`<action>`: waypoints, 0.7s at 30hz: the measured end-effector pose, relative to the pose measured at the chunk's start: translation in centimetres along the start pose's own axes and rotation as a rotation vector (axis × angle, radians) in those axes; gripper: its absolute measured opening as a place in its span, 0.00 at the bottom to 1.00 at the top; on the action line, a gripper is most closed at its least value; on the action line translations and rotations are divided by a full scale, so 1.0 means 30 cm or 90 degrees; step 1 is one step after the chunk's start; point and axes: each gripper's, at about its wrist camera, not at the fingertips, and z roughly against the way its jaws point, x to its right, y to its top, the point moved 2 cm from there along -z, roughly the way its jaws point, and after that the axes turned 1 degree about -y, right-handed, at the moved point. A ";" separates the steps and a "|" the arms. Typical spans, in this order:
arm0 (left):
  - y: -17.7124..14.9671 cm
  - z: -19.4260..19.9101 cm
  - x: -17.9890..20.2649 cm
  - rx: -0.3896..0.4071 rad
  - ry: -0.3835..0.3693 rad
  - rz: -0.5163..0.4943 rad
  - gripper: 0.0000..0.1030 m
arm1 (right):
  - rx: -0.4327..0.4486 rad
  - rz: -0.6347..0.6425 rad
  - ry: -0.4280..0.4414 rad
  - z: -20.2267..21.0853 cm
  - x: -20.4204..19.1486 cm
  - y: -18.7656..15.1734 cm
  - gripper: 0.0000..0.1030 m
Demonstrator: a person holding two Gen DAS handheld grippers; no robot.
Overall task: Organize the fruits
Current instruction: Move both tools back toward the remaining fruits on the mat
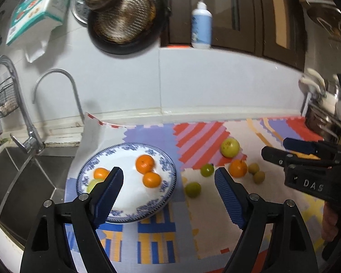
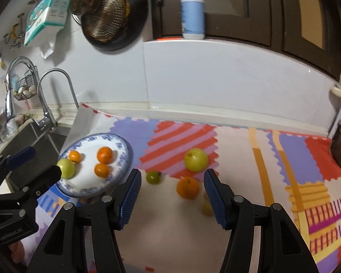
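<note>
A blue-patterned white plate (image 1: 163, 163) (image 2: 122, 157) sits on the colourful mat and holds three oranges (image 1: 144, 163) (image 2: 105, 155) and a green fruit (image 2: 66, 168). On the mat to its right lie a large yellow-green fruit (image 1: 230, 147) (image 2: 196, 159), an orange (image 1: 238, 168) (image 2: 188, 187), small green fruits (image 1: 206, 170) (image 2: 153, 177) and small yellowish ones (image 1: 259, 177). My left gripper (image 1: 168, 177) is open and empty above the plate's right part. My right gripper (image 2: 172, 179) is open and empty above the loose orange; it also shows in the left wrist view (image 1: 284, 147).
A steel sink (image 1: 22, 182) with two taps (image 1: 56, 91) lies left of the mat. Pans (image 1: 125, 22) hang on the tiled wall. A pump bottle (image 1: 201, 27) stands on the ledge. A rack with metal pots (image 1: 325, 118) stands at the right.
</note>
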 end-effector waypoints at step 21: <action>-0.094 -0.277 0.112 -0.099 -0.057 -0.057 0.57 | -0.122 -0.040 -0.020 -0.217 0.141 -0.159 0.56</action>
